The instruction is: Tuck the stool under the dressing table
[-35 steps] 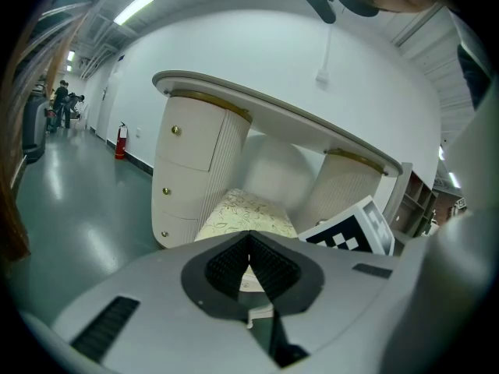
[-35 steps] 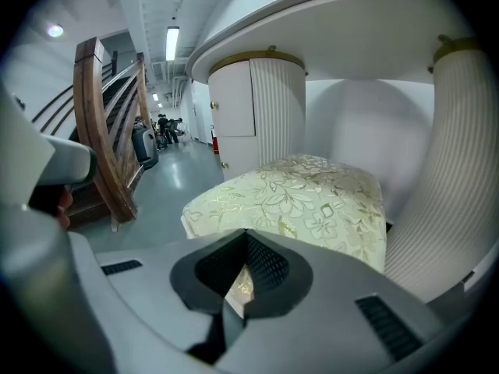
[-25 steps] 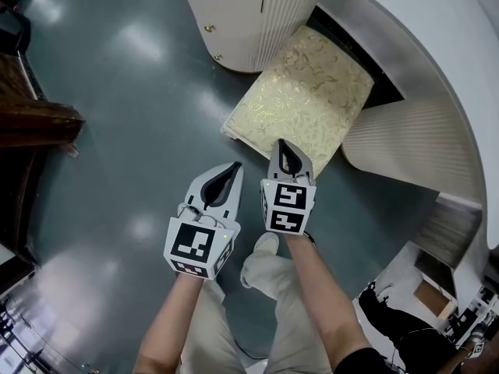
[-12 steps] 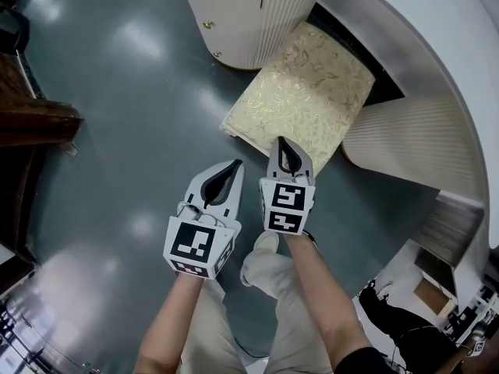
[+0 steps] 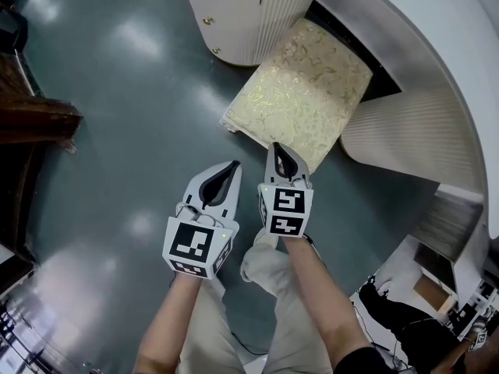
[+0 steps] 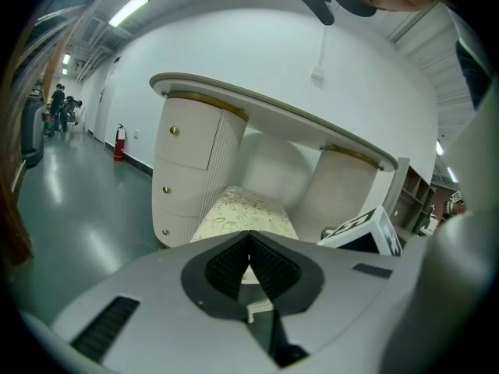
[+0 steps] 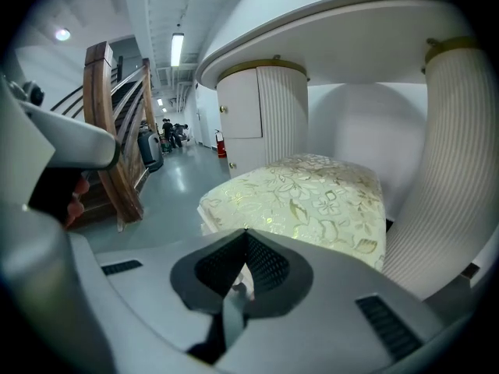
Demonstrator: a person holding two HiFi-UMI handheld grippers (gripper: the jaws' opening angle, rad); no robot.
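The stool (image 5: 300, 88) has a gold floral cushion and stands partly inside the knee space of the white curved dressing table (image 5: 437, 45). It sits between the drawer pedestal (image 5: 234, 14) and the ribbed pedestal (image 5: 398, 142). My right gripper (image 5: 277, 146) is shut and empty, its tip at the stool's near edge. My left gripper (image 5: 232, 166) is also shut and empty, over the floor just short of the stool. The left gripper view shows the stool (image 6: 245, 213) beyond the left gripper (image 6: 249, 234). The right gripper view has the cushion (image 7: 312, 197) right ahead of the right gripper (image 7: 246, 232).
Glossy grey floor (image 5: 117, 131) spreads to the left. Dark wooden furniture (image 5: 39, 119) stands at the far left edge, seen as curved wooden rails (image 7: 117, 154) in the right gripper view. The person's legs and a shoe (image 5: 265, 244) are below the grippers. Shelving and clutter (image 5: 437, 287) sit at the bottom right.
The stool has slid a little farther into the recess under the table. The right gripper has stayed at its near edge. The left gripper has hardly moved.
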